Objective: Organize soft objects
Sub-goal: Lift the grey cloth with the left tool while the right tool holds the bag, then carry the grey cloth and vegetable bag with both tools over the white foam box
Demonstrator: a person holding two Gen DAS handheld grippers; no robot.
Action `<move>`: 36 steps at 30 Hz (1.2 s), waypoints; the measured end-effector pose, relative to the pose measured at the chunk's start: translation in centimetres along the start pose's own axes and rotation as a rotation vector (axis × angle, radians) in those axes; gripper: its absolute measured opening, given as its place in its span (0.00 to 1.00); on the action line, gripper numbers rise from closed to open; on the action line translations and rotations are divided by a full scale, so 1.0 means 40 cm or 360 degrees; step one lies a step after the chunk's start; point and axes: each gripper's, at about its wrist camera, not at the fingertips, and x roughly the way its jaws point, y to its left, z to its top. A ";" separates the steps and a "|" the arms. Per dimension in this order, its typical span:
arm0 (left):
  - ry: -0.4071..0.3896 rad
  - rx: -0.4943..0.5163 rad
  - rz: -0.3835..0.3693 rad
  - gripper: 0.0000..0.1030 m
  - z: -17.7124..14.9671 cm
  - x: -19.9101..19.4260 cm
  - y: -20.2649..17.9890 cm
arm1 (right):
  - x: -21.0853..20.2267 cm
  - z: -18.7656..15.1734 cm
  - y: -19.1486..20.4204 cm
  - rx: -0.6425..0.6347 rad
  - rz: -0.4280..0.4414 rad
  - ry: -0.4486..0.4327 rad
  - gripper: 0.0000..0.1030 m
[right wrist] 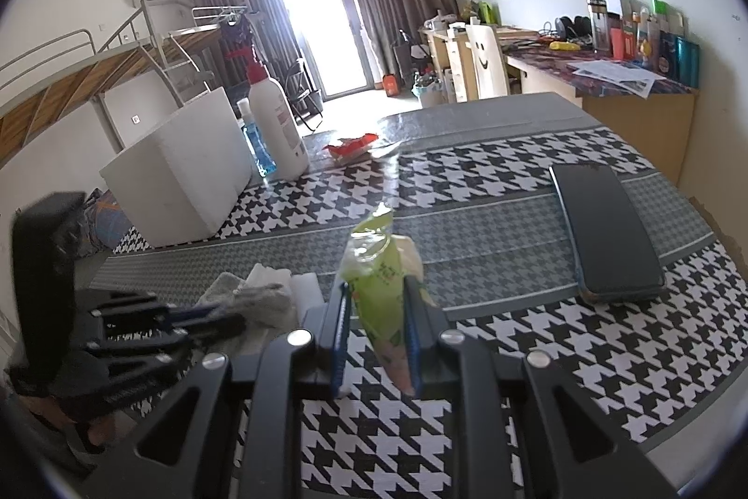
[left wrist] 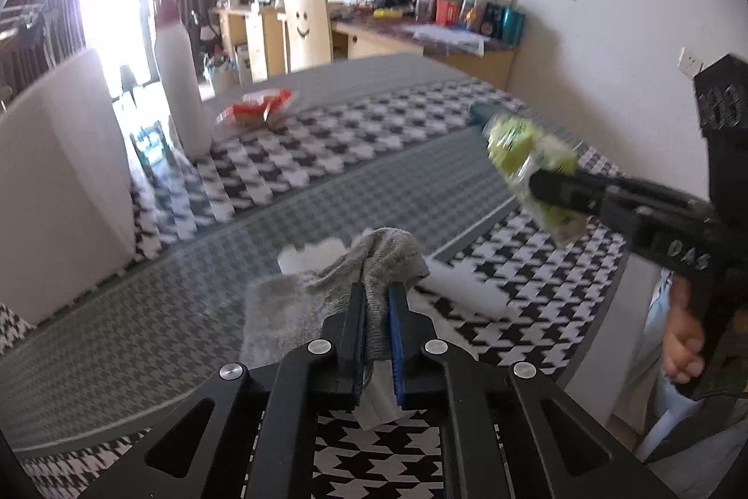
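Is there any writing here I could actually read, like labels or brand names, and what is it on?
"OAS": raised letters on the black body of the right gripper, seen from the left camera.
Green packet in the right gripper: print too blurred to read.
White bottle: red label too small to read.
Red packet: unreadable.
Chair back: a drawn smiley face, no words.

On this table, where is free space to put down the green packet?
Free: the grey band between the green packet and the phone. Crowded: the near left, with the grey sock, and beside the white box and bottles.
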 end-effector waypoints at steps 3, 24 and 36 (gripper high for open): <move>-0.0044 0.0000 -0.0014 0.09 0.013 -0.028 -0.001 | -0.005 0.004 0.004 -0.0006 0.0007 -0.0014 0.24; -0.0280 -0.0009 0.0092 0.09 0.071 -0.161 0.051 | -0.035 0.043 0.078 -0.0094 0.0036 -0.0111 0.24; -0.0368 -0.0012 0.0116 0.09 0.096 -0.199 0.090 | -0.032 0.061 0.135 -0.0131 0.0033 -0.0155 0.24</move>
